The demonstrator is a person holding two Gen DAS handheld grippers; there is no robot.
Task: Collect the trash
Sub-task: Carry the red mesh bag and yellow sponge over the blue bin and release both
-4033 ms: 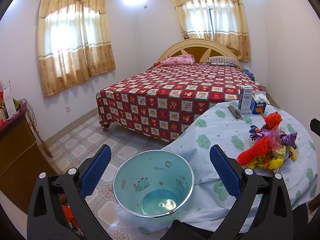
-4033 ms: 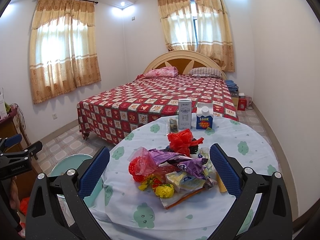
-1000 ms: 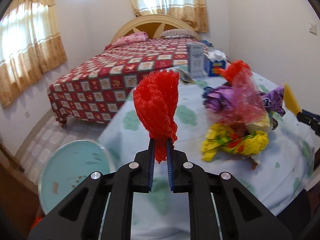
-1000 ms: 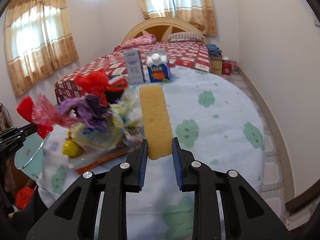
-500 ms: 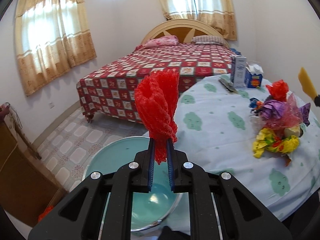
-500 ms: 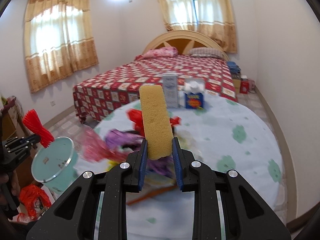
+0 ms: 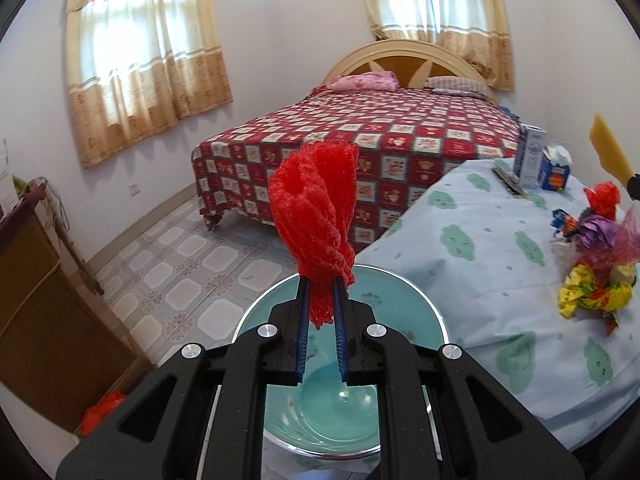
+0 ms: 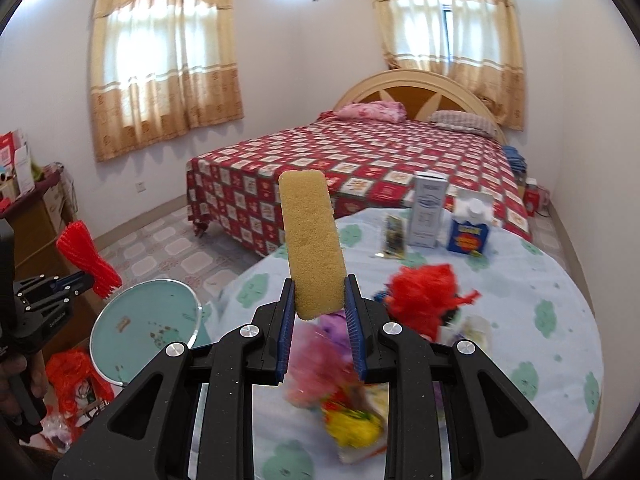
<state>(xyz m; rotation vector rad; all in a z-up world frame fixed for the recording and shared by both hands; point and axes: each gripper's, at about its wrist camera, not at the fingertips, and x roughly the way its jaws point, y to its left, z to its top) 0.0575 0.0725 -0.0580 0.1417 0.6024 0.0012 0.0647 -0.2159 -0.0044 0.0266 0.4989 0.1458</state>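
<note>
Gripping a red foam net [image 7: 314, 216], the left gripper [image 7: 320, 300] held its fingers closed on the net's lower end, directly above the teal bin [image 7: 400, 292]. Only the left wrist view looked down into the bin's interior, where the pale bottom showed between the fingers; the bin stood on the tiled floor just beside the round surface [image 7: 492, 264] with its pale blue cloth. At the far right edge of this view, a corner of the yellow sponge [image 7: 608, 148] appeared in the air above the trash pile [image 7: 596, 256].

The right wrist view showed what held that sponge [image 8: 314, 248]: the right gripper [image 8: 320, 300], its fingers clamped on the sponge's lower part, with the sponge standing upright and slightly tilted. Beneath it the trash pile [image 8: 424, 296] of red, purple and yellow wrappers lay on the surface [image 8: 560, 280], partly blurred. This view alone showed the left gripper [image 8: 86, 276] from the side, the foam net [image 8: 86, 256] fanning upward near the bin's [image 8: 120, 344] rim, and a hand [image 8: 24, 372] on the gripper's handle.

Both views showed two cartons, white [image 8: 428, 210] and blue [image 8: 469, 228], standing at the surface's far side, and the bed [image 8: 380, 164] behind.
</note>
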